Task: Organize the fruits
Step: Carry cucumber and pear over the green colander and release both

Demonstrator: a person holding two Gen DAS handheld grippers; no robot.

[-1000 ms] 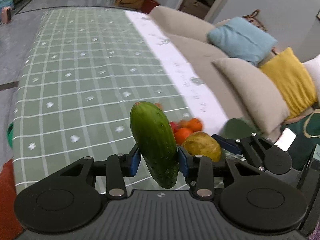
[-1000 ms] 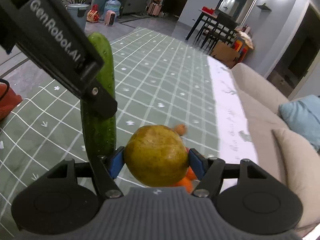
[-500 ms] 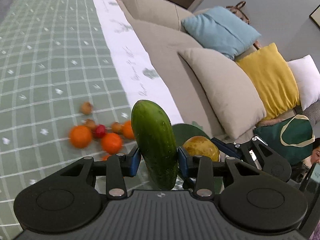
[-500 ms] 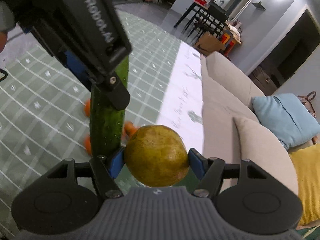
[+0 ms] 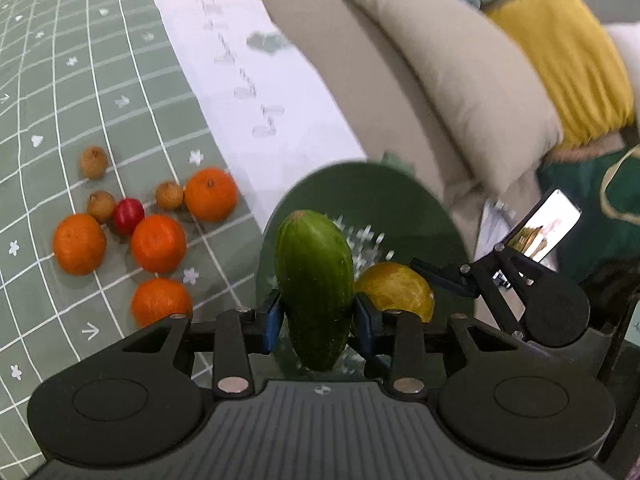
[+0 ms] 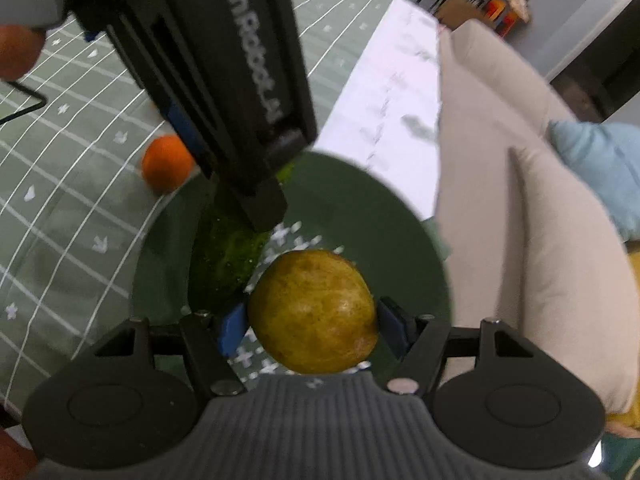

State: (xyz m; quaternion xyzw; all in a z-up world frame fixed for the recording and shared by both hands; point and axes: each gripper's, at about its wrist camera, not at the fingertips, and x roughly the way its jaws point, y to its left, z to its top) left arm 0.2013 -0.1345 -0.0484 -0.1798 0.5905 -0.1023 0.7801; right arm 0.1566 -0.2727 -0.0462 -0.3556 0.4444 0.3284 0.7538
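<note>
While both of my hands hung over the green plate, nothing lay on it yet, so I judged the sorting barely begun. Four oranges, three small brown fruits and a red one sat loose on the checked mat just beside the plate, all left to gather. Whether more fruit lay outside the views I could not tell.

My left tongs were narrow and closing a little tighter, the blue pads pinching a cucumber near its lower half. It stood nearly upright, its lower tip above the plate's near part, not touching that I could see.

My right tongs stood wider, pressed on either side of a round yellow-green fruit, which filled the gap between the pads. It hung over the plate's middle, just beside the cucumber; whether the two touched I could not tell.

I reckoned both would go down on the plate next, with care that the cucumber did not roll off the rim.
</note>
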